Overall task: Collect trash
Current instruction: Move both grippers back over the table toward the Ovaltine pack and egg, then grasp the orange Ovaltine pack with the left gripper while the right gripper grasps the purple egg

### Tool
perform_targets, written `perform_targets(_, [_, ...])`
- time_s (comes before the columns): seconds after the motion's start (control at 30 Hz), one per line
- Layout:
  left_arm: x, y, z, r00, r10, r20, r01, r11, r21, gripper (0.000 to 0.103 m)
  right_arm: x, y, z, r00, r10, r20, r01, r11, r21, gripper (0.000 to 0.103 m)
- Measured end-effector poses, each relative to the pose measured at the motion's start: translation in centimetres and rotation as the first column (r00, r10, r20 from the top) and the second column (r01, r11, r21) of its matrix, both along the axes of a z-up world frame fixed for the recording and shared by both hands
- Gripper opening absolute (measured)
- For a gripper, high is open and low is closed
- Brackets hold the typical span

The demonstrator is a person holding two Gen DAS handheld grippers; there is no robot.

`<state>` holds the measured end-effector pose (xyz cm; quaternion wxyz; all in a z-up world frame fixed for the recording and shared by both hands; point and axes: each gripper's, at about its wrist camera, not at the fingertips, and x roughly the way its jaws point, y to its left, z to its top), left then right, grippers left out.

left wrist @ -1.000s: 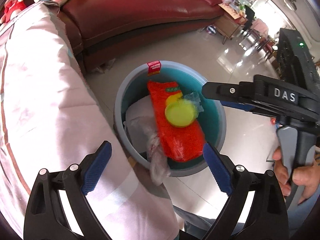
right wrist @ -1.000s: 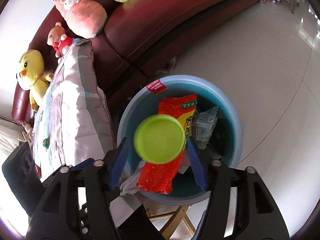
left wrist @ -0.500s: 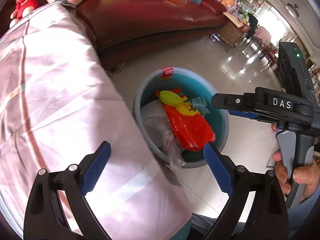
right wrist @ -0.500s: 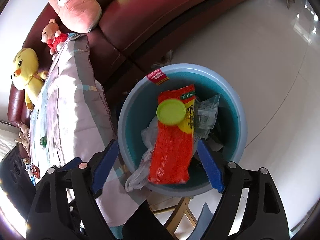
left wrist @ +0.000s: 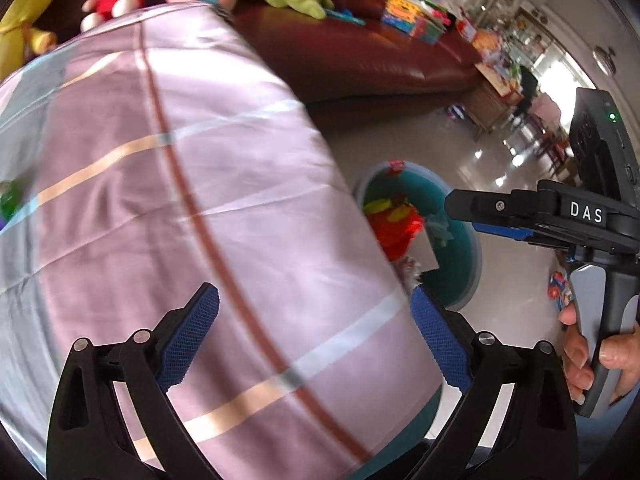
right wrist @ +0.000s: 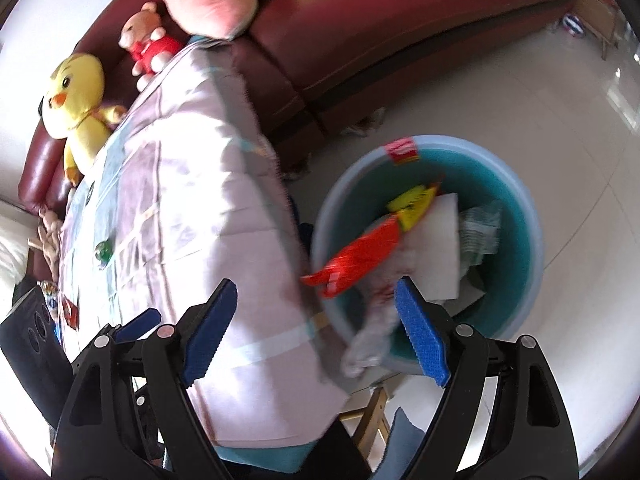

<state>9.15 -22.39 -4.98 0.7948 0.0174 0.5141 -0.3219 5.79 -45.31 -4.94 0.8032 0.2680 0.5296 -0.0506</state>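
Observation:
A blue round bin [right wrist: 532, 264] stands on the tiled floor beside the cloth-covered table [right wrist: 192, 208]. In it lie a red snack bag [right wrist: 360, 256], white paper [right wrist: 440, 256] and clear plastic wrap [right wrist: 480, 232]. The bin also shows in the left wrist view [left wrist: 468, 256], partly hidden by the table edge. My right gripper [right wrist: 316, 332] is open and empty, over the table edge and bin rim. My left gripper [left wrist: 316, 340] is open and empty above the pink cloth [left wrist: 200, 200]. The right gripper's body [left wrist: 560, 216] shows at the right of the left wrist view.
A dark red sofa [right wrist: 400, 28] with plush toys, a yellow chick [right wrist: 76, 96] and a small bear [right wrist: 148, 40], stands behind the table. A small green object [right wrist: 103, 249] and other small items lie on the cloth at the left. A wooden stool leg [right wrist: 376, 412] shows under the bin.
The right gripper opened and dropped the green lid into the bin. Both grippers have since swung left, away from the bin and over the table.

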Motion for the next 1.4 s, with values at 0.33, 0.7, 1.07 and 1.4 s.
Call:
perform_targets(0.33, [1.7,10.7,0.4,0.984,0.176,-0.004,-0.176,0.983,-0.049,0.098,4.0,9.1,2.7,0.989,0.148,0.000,-0.147,0.987,-0.065,0.084])
perform_targets(0.7, [3.5,25.7,-0.1,0.907,0.420,0.001,-0.420,0.907,-0.030,0.098,9.2,21.7,3.3,0.936,0.348,-0.044,-0.351,0.932,-0.092,0.084])
perform_targets(1.07, [5.2,40.6,0.3,0.787,0.613,0.079,-0.617,0.784,0.065,0.098,14.4,33.6,1.6,0.852,0.515,-0.099,-0.522,0.849,-0.079,0.084])
perform_targets(1.4, [6.8,49.4,-0.8,0.647,0.755,0.106,-0.762,0.643,0.073,0.098,20.5,39.6,-1.2,0.834,0.542,-0.103,-0.550,0.832,-0.076,0.084])
